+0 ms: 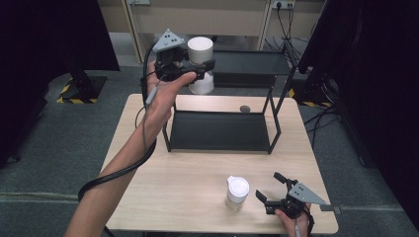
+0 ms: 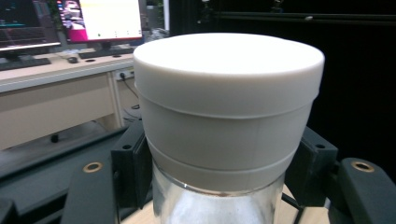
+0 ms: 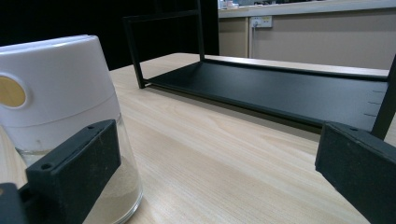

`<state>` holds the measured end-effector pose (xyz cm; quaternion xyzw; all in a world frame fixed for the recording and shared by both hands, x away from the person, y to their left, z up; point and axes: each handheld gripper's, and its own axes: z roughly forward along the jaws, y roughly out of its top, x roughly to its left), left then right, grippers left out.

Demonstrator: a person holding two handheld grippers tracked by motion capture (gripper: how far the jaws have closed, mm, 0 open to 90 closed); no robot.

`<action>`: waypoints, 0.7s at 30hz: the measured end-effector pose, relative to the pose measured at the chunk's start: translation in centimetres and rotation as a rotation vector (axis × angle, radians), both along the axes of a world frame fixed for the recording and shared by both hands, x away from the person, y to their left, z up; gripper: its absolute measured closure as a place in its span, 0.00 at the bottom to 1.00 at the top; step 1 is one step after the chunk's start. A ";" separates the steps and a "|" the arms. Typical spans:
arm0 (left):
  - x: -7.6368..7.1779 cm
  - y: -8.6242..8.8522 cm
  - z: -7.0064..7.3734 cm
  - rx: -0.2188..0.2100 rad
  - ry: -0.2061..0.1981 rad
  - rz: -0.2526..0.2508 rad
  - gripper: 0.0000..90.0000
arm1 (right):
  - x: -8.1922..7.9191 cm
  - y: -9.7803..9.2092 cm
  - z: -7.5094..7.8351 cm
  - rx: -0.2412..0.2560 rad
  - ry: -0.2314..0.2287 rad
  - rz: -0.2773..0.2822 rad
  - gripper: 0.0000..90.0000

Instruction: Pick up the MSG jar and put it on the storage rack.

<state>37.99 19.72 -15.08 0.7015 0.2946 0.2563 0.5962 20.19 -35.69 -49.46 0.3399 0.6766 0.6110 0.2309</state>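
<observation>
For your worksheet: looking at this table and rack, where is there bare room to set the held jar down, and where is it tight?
Free: the rack's lower shelf; the upper shelf right of the held jar in the left claw; and the tabletop left of the standing jar. Tight: the front right corner, where that jar and the open right claw sit close together.

There are two white-capped jars, one (image 1: pixel 200 64) raised above the black rack's (image 1: pixel 222 131) left end and one (image 1: pixel 236 192) near the desk's (image 1: pixel 188 192) front edge, plus one rack and two grippers.

Matt white lid (image 2: pixel 229 93), clear glass jar (image 2: pixel 215 205)
</observation>
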 end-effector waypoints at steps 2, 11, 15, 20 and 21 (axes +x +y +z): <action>0.3 -0.3 0.3 0.001 0.002 0.013 0.39 | 0.0 0.0 0.0 0.000 -0.002 0.001 0.00; 1.4 -1.8 1.2 -0.004 0.003 0.072 0.39 | -0.1 -0.1 0.0 0.005 -0.001 0.001 0.00; 2.0 -2.4 1.4 -0.008 -0.003 0.101 0.39 | -0.1 -0.1 -0.1 0.007 -0.001 0.001 0.00; 2.8 -3.2 1.5 0.000 -0.004 0.141 0.39 | 0.0 -0.1 -0.1 0.008 0.000 0.004 0.00; 3.0 -3.4 1.5 0.001 -0.005 0.148 0.39 | 0.0 -0.1 -0.1 0.008 -0.001 0.004 0.00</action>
